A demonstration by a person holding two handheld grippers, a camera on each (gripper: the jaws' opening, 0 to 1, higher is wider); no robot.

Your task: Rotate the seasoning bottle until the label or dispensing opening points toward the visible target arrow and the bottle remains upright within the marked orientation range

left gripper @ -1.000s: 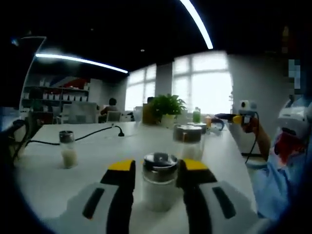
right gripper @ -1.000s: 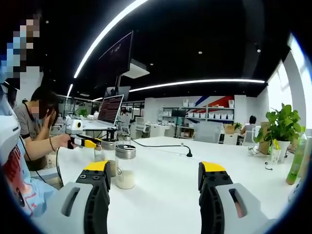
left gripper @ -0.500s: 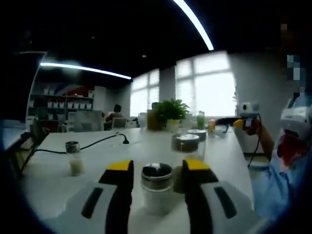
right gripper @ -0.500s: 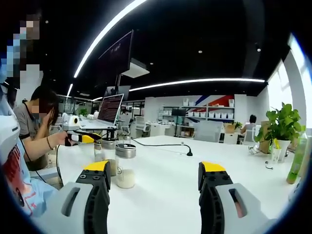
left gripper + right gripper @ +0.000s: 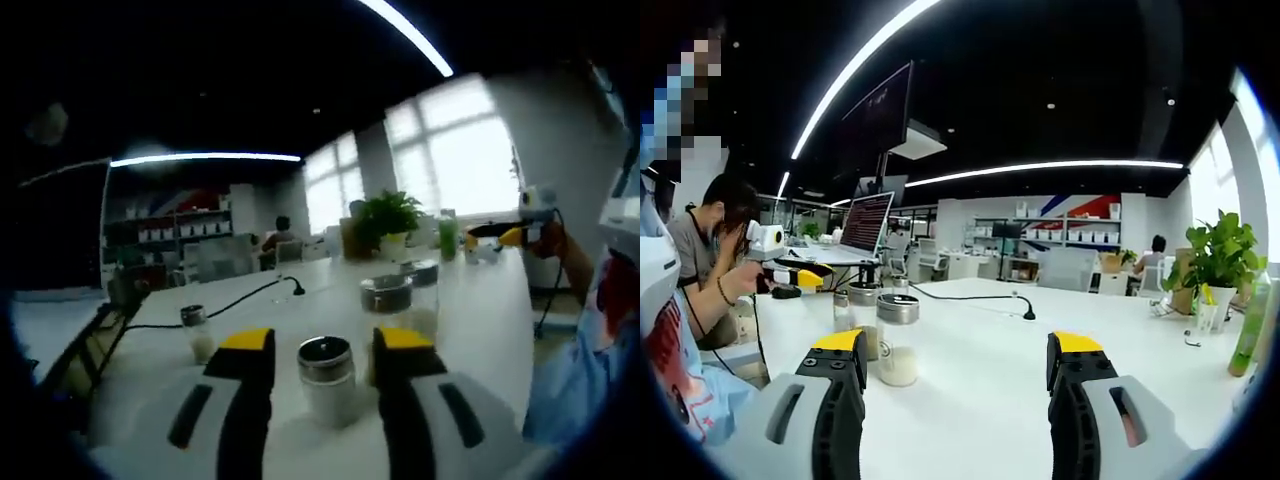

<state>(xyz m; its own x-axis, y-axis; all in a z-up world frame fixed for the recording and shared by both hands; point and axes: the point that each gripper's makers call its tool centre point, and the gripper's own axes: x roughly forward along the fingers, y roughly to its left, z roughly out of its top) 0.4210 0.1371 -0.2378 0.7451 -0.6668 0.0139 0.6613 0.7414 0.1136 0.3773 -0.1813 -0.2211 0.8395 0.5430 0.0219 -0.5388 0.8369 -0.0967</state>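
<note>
A seasoning bottle (image 5: pixel 327 378) with a metal cap and white contents stands upright on the white table (image 5: pixel 480 300). It is just ahead of my left gripper (image 5: pixel 325 342), whose yellow-tipped jaws stand open on either side with a small gap to each. In the right gripper view the same left gripper (image 5: pixel 790 280) shows at the far left in a person's hand, behind a row of bottles (image 5: pixel 898 340). My right gripper (image 5: pixel 958 350) stands wide open above the table with nothing between its jaws. In the left gripper view it is also visible as the right gripper (image 5: pixel 520 232) at far right.
Two more capped bottles (image 5: pixel 387 300) stand beyond the near one, and a small shaker (image 5: pixel 198 333) to the left. A black cable (image 5: pixel 240 300) crosses the table. A potted plant (image 5: pixel 390 215), a green bottle (image 5: pixel 447 232) and a laptop (image 5: pixel 865 225) sit further off.
My left gripper has drawn back and tilted, so the bottle between its jaws looks smaller. In the right gripper view it has moved left, away from the bottles. The right gripper has stayed still.
</note>
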